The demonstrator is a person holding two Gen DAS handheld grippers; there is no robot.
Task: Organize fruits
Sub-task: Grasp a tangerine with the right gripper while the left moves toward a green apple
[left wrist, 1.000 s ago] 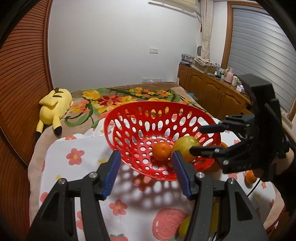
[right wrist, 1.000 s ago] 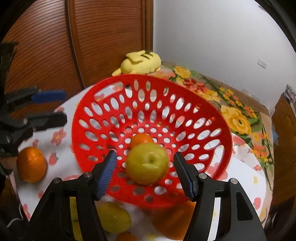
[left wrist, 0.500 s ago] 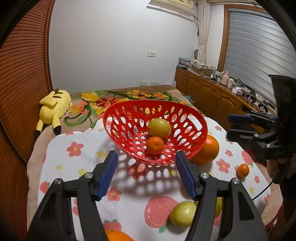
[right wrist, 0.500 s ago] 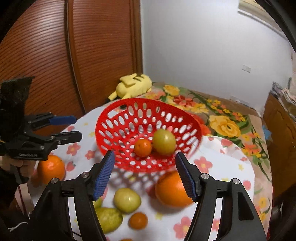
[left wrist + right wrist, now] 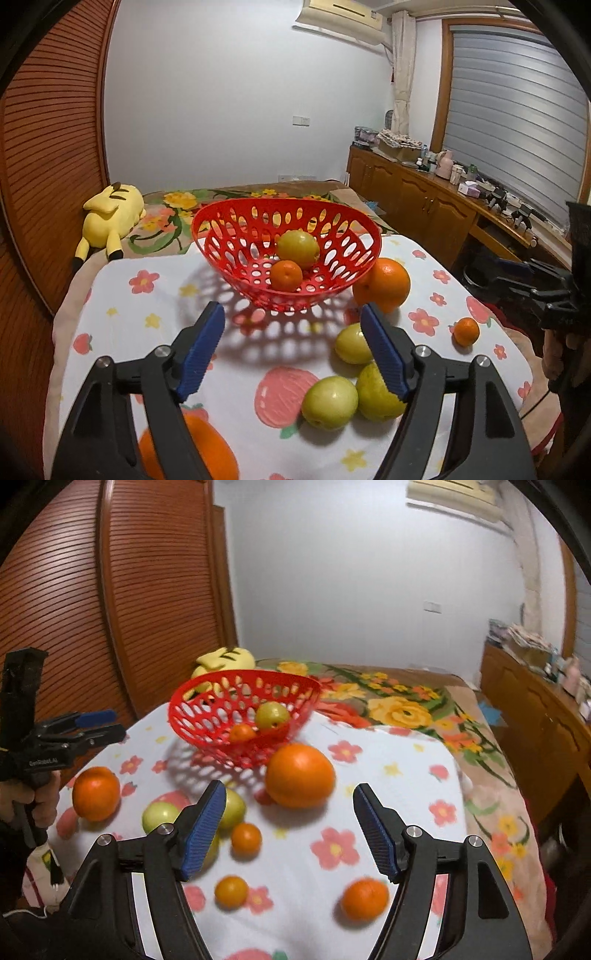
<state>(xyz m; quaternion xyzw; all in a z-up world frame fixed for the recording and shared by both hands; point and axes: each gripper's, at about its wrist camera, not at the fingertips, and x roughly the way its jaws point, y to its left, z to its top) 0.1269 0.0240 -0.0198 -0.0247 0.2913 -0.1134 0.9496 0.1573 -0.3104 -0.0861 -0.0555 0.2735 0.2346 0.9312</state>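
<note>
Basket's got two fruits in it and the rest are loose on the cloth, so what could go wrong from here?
1. The big orange leans on the basket; lifting it may nudge the basket.
2. The green fruits touch each other, so open jaws closing on one may roll another away.
3. A mandarin near the cloth's edge could roll off.

Both wrist views face the red basket from opposite sides.

glossy red perforated plastic basket on matt floral cloth; slatted wooden door.
</note>
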